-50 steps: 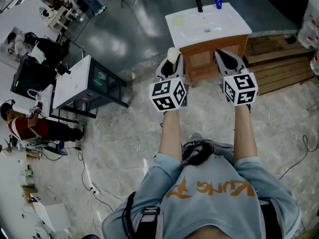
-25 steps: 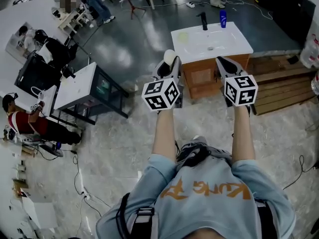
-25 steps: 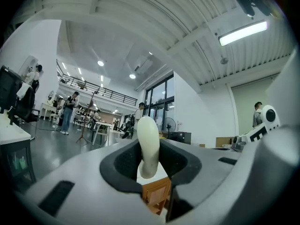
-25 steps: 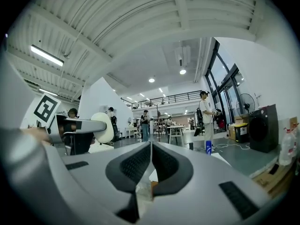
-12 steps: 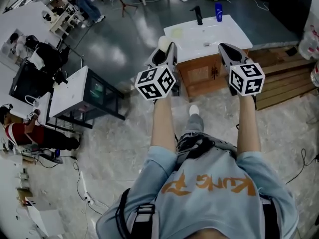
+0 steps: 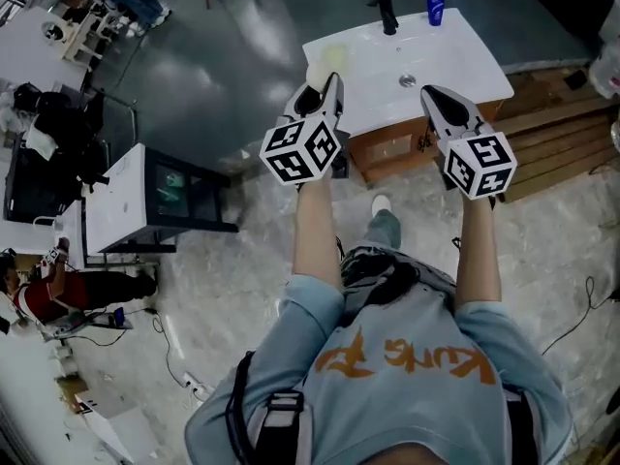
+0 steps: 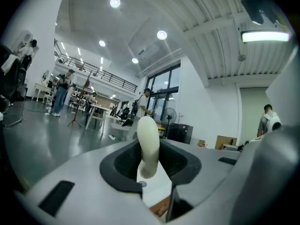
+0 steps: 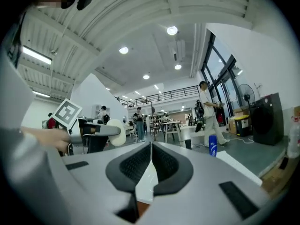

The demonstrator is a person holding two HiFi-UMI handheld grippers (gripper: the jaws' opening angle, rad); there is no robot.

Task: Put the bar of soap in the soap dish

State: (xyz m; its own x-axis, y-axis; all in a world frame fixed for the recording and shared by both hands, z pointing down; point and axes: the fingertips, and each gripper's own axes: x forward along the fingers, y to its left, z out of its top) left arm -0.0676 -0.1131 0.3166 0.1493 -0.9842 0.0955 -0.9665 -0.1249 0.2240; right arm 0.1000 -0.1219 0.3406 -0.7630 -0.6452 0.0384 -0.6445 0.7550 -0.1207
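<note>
White bench [image 6: 465, 46] ahead; my left tongs [image 6: 323, 90] pinch soap bar [image 6: 317, 72] across its flats, probably slick; right tongs [image 6: 436, 100] pressed together.

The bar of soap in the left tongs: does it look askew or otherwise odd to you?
Slightly: the bar of soap stands on edge in the left tongs, pinched near one end, so much of it sticks out past the tips. Nothing looks spilled or damaged.
</note>
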